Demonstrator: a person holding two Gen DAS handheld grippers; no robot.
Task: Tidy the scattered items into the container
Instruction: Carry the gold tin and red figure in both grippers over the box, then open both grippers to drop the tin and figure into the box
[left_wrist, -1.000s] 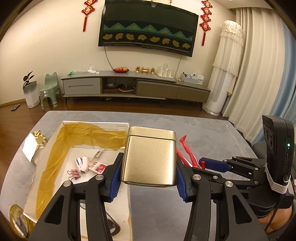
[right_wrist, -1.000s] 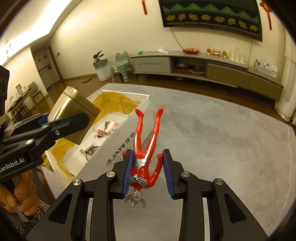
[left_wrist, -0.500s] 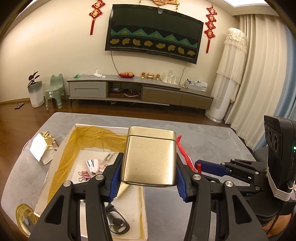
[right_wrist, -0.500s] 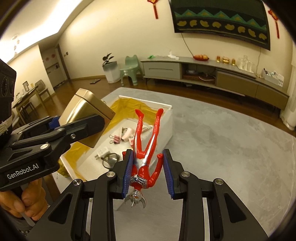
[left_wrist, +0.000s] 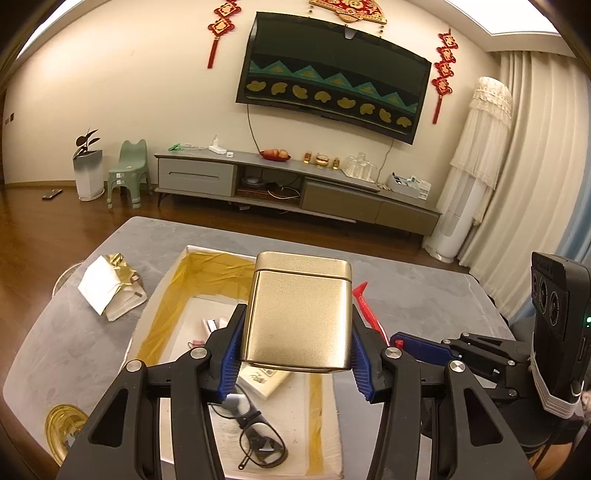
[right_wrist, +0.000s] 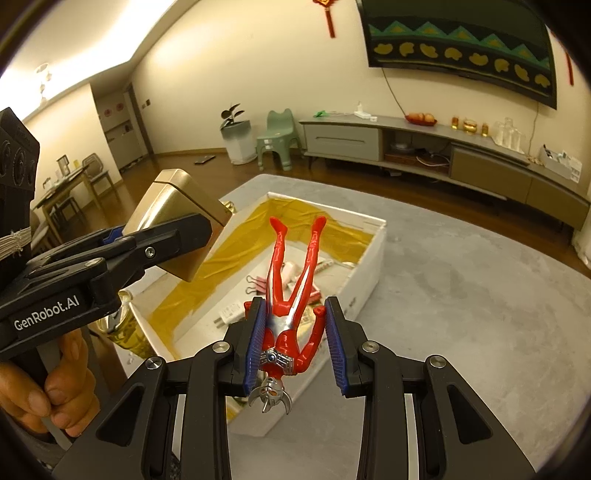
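Observation:
My left gripper (left_wrist: 297, 345) is shut on a square gold tin (left_wrist: 297, 312), held upright in the air above the white box (left_wrist: 147, 317) lined with gold paper. The right wrist view also shows the gold tin (right_wrist: 173, 221), to the left above the white box (right_wrist: 364, 284). My right gripper (right_wrist: 293, 343) is shut on a red and silver toy figure (right_wrist: 291, 280), head toward the camera and legs pointing forward over the box's near right part. Inside the box lie black glasses (left_wrist: 260, 443), pink binder clips (right_wrist: 256, 282), a small card box (left_wrist: 264, 380) and other small items.
On the grey table (right_wrist: 461, 295) left of the box lie crumpled white and gold paper (left_wrist: 110, 286) and a round gold lid (left_wrist: 64, 430) near the front edge. A person's hand (right_wrist: 48, 384) grips the left tool. A TV cabinet and wood floor lie beyond the table.
Both grippers have moved left and risen over the box, carrying the tin and the figure. More of the box's inside shows now, including the glasses.

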